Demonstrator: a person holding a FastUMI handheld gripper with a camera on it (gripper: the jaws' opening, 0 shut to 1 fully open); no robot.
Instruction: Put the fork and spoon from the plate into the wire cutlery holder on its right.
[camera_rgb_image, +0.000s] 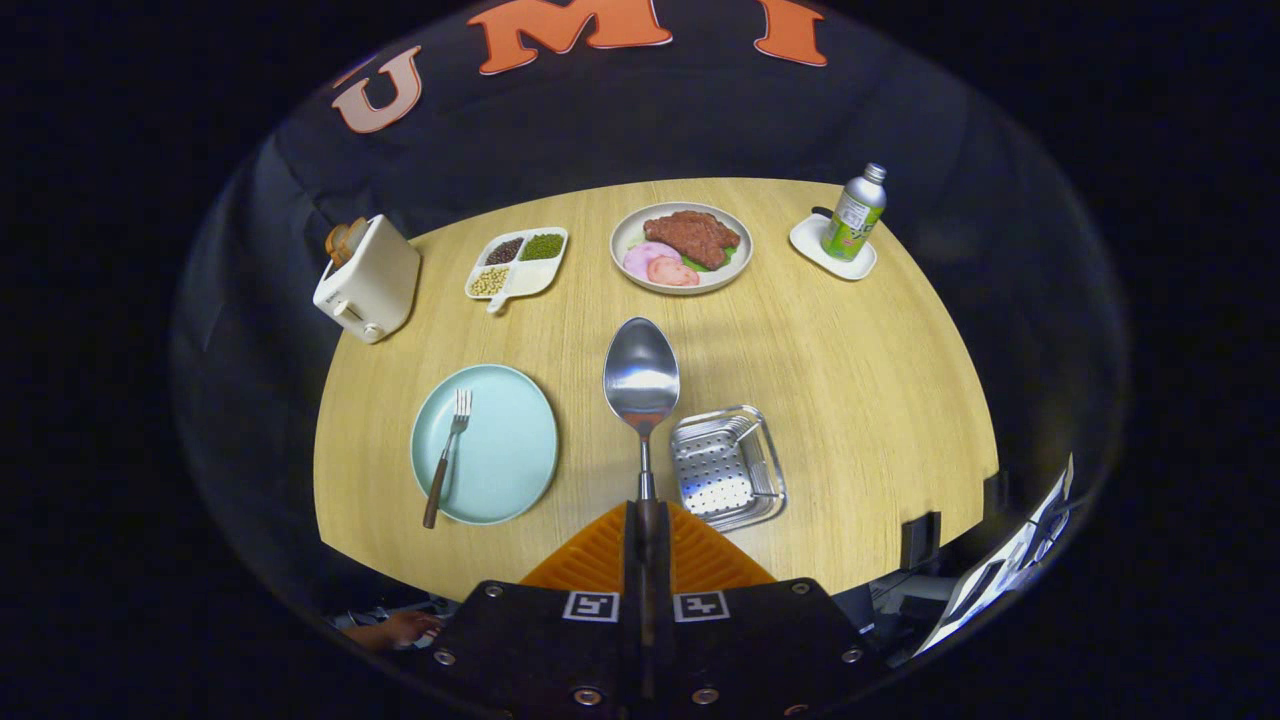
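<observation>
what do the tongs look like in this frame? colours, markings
The tongs have two orange, ribbed, wedge-shaped fingers on a black body. Two square black-and-white fiducial markers sit side by side on the body, and silver screws dot it. No cables visible.

No readable text: the green bottle (854, 214) beyond the wire cutlery holder (727, 467) carries a label too small to read

A round counter (860, 370) of pale wood grain stretches ahead of the tongs (647, 520). Beyond its far edge hangs the booth's wall (600, 130) of black cloth (softly creased). Light falls evenly on the wood, while the surroundings are dark.
</observation>
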